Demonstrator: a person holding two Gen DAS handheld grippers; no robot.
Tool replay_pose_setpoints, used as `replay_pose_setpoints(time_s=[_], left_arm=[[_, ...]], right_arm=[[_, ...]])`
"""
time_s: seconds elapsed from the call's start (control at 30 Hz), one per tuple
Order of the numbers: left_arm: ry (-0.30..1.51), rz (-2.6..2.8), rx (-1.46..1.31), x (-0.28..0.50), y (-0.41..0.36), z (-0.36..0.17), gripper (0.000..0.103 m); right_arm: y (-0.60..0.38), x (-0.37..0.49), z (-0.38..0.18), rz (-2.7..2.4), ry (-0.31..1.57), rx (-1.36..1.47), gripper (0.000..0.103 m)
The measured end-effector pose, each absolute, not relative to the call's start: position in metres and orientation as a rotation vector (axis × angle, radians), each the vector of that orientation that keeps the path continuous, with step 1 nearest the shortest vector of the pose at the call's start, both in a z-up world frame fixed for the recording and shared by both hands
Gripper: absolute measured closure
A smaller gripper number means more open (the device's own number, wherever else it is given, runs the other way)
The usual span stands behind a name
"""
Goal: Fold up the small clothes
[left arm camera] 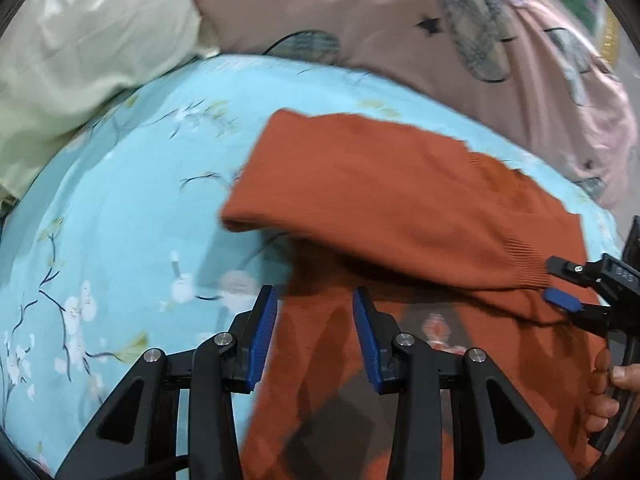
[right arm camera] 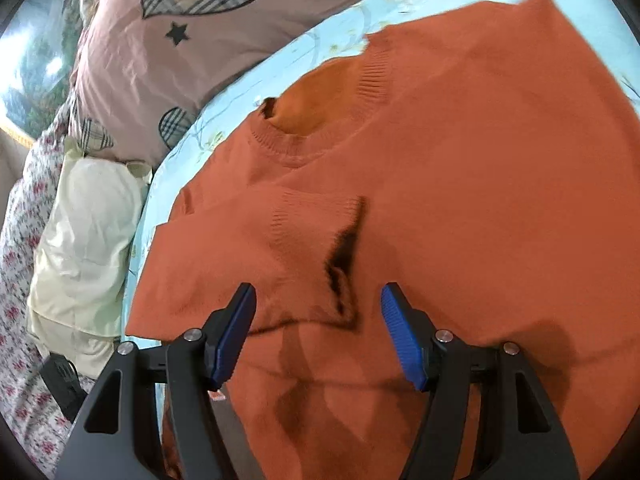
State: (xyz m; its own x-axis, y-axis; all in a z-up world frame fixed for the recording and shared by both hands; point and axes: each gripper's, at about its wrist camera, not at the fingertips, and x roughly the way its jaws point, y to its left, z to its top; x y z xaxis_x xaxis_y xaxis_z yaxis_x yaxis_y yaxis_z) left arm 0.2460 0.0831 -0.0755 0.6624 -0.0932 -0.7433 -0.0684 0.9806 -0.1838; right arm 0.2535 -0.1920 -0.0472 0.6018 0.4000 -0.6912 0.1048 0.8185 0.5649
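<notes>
A rust-orange knit sweater (left arm camera: 400, 216) lies on a light blue floral bed sheet (left arm camera: 120, 208). In the left wrist view one sleeve is folded across the body, its ribbed cuff at the right. My left gripper (left arm camera: 315, 332) is open and empty just above the sweater's left edge. My right gripper (left arm camera: 560, 284) shows at the far right beside that cuff, jaws apart. In the right wrist view the sweater (right arm camera: 460, 160) fills the frame, collar at upper middle, with a sleeve cuff (right arm camera: 316, 216) lying on the body. My right gripper (right arm camera: 318, 332) is open and empty over it.
A cream pillow (left arm camera: 80, 48) and a pink quilt with plaid shapes (left arm camera: 400, 12) lie behind the sweater. In the right wrist view the quilt (right arm camera: 160, 40), the cream pillow (right arm camera: 88, 232) and a flowered cloth (right arm camera: 20, 280) are at the left.
</notes>
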Motion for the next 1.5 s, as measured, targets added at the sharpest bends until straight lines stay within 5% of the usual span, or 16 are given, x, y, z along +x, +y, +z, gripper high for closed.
replay_pose_setpoints(time_s=[0.07,0.17,0.43,0.83,1.07,1.3,1.5], left_arm=[[0.847,0.011,-0.201,0.255,0.088,-0.078,0.064],[0.864,0.01,-0.222,0.272,0.092,-0.086,0.064],[0.835,0.037,-0.19,0.298,0.086,-0.082,0.064],[0.83,0.067,-0.218,0.29,0.099,-0.089,0.069],[0.816,0.046,-0.315,0.286,0.113,-0.092,0.068],[0.803,0.039,-0.312,0.285,0.11,-0.093,0.067],[0.809,0.03,-0.334,0.286,0.114,-0.095,0.066]], right_arm=[[-0.186,0.262,-0.045,0.197,0.934,0.593,0.073],[-0.184,0.268,-0.029,0.21,0.905,0.576,0.094],[-0.23,0.229,0.049,0.19,0.648,0.573,0.096],[-0.3,0.207,-0.02,-0.022,0.797,0.571,0.096],[-0.28,0.179,0.035,0.022,0.548,0.389,0.096],[-0.288,0.198,-0.032,-0.068,0.846,0.425,0.096],[-0.286,0.186,-0.006,-0.089,0.757,0.394,0.096]])
